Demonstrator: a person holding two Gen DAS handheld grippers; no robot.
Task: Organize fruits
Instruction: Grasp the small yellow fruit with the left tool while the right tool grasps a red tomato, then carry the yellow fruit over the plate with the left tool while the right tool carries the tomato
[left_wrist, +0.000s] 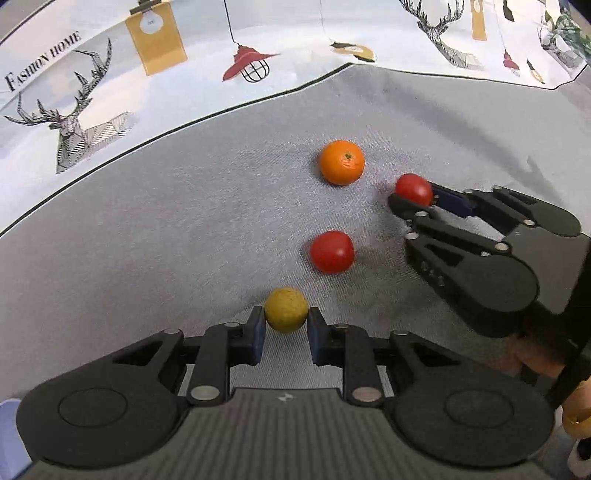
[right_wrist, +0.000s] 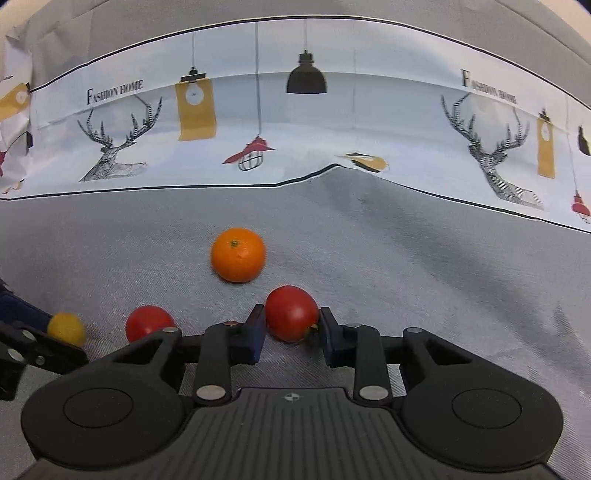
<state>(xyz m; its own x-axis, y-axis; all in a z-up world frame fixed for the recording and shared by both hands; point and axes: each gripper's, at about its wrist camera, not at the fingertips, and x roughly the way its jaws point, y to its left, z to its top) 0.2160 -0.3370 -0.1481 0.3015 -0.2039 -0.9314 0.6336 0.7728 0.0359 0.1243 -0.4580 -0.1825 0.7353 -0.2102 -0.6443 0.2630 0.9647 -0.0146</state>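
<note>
Left gripper (left_wrist: 286, 326): black linkage body with dark blue pads, nearest item in the left wrist view. Its fingers (left_wrist: 256, 334) are closed against both sides of a small round yellow fruit with a matt, slightly rough skin (left_wrist: 286, 309), which sits low over the grey woven cloth covering the tabletop (left_wrist: 184, 229).

Right gripper (right_wrist: 291, 330): same black build with blue pads. Its fingers (right_wrist: 255, 332) are clenched on a smooth round red tomato (right_wrist: 291, 313), stem end turned toward the right pad. In the left wrist view this gripper enters from the right, with the held tomato at its tip, just right of the orange fruit.

Second round red tomato (left_wrist: 331, 252): loose on the grey cloth, between the yellow fruit and the orange fruit, apart from both. In the right wrist view it lies to the left of the held tomato, partly hidden behind the gripper body.

Round orange citrus fruit with a small green stem scar (left_wrist: 341, 162): loose on the cloth, beyond the loose tomato, near the held tomato but not touching it.

White printed cloth (right_wrist: 295, 122): farthest item, bordering the grey cloth along a dark line. Print shows line-drawn deer heads, hanging lamps in red, black and mustard, and the words "FASHION HOME".
</note>
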